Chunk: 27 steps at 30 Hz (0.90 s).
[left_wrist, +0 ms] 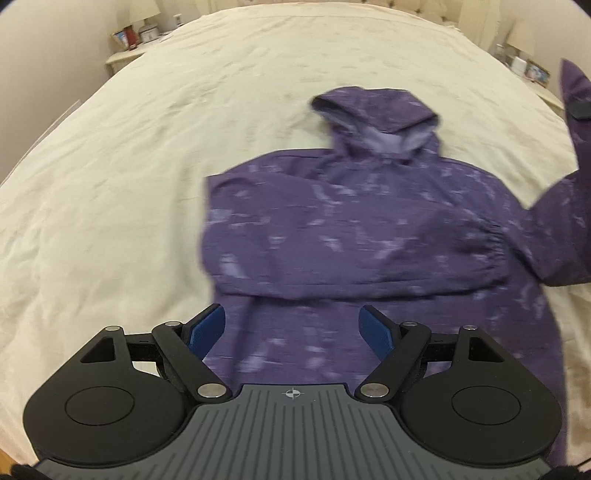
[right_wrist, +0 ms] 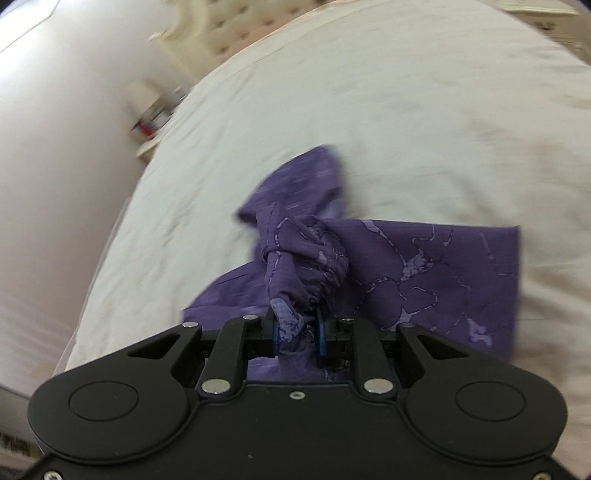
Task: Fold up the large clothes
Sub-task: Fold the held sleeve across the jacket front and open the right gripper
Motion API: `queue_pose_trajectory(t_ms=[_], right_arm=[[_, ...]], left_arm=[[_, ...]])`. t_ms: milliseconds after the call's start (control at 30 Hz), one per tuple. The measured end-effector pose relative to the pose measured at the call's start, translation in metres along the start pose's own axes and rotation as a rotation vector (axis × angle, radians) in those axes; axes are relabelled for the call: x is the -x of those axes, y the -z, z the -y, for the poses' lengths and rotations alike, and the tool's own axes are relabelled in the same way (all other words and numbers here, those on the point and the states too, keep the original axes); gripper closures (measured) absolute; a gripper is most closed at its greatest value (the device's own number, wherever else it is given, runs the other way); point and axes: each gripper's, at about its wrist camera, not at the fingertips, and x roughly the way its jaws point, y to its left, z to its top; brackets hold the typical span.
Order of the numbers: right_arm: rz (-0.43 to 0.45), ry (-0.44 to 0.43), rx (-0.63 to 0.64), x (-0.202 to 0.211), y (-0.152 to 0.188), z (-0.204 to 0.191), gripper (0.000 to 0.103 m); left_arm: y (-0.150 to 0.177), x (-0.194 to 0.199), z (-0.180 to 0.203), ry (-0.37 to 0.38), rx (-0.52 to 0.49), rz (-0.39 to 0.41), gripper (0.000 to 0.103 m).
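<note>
Left wrist view: The purple hooded jacket [left_wrist: 354,229] lies flat on the bed [left_wrist: 129,192], which carries a cream cover. The hood [left_wrist: 376,118] is the part of the jacket farthest from the camera, pointing toward the headboard end of the bed. One sleeve [left_wrist: 332,236] is folded across the chest of the jacket, its gathered cuff [left_wrist: 487,247] near the jacket's right edge in this view. The other sleeve [left_wrist: 569,206] rises off the jacket at the right border of the frame and is lifted clear of the bed. The left gripper [left_wrist: 293,328] hovers over the lower hem area of the jacket. Its blue-padded fingers [left_wrist: 208,326] are spread wide, with nothing between them. Beyond the jacket, a nightstand [left_wrist: 125,55] with a lamp [left_wrist: 146,14] and small items stands beside the far left corner of the bed; a second nightstand [left_wrist: 535,74] stands beside the far right corner. The view is slightly blurred.

Right wrist view: The right gripper [right_wrist: 297,328] has its fingers [right_wrist: 320,332] pressed in on a bunched wad of the jacket's [right_wrist: 424,273] sleeve fabric, at the gathered cuff [right_wrist: 314,266]. The gripped sleeve extends forward from the fingers, with a flatter panel of the jacket spreading to the right of them. The hood [right_wrist: 303,184] shows beyond the bunched fabric, resting on the bed [right_wrist: 406,110]. Background detail is motion-blurred; a tufted headboard [right_wrist: 236,33] is discernible past the far end of the bed.
</note>
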Motion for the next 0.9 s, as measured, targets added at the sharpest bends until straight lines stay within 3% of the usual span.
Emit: queue_pose_trajectory(t_ms=[200, 367, 500, 600, 733, 900], right_arm=[[-0.08, -0.03, 0.102, -0.088, 0.016, -0.083, 0.076], [-0.166, 0.049, 0.197, -0.161, 0.044, -0.124, 0.075], [-0.196, 0.095, 0.25, -0.196, 0.07, -0.137, 0.073], [-0.201, 0.109, 0.259, -0.212, 0.081, -0.141, 0.066], [-0.177, 0.049, 0.293, -0.207, 0.092, -0.149, 0.023], [-0.144, 0.09, 0.351, -0.181, 0.098, -0.152, 0.025]], left_arm=[[0.003, -0.008, -0.061, -0.008, 0.056, -0.026, 0.024], [0.008, -0.013, -0.096, -0.019, 0.065, -0.045, 0.024], [0.011, -0.016, -0.118, -0.011, 0.082, -0.058, 0.024], [0.011, -0.021, -0.131, 0.02, 0.111, -0.067, 0.024], [0.005, -0.029, -0.138, 0.101, 0.141, -0.064, 0.024], [-0.017, -0.036, -0.125, 0.157, 0.135, -0.041, 0.024]])
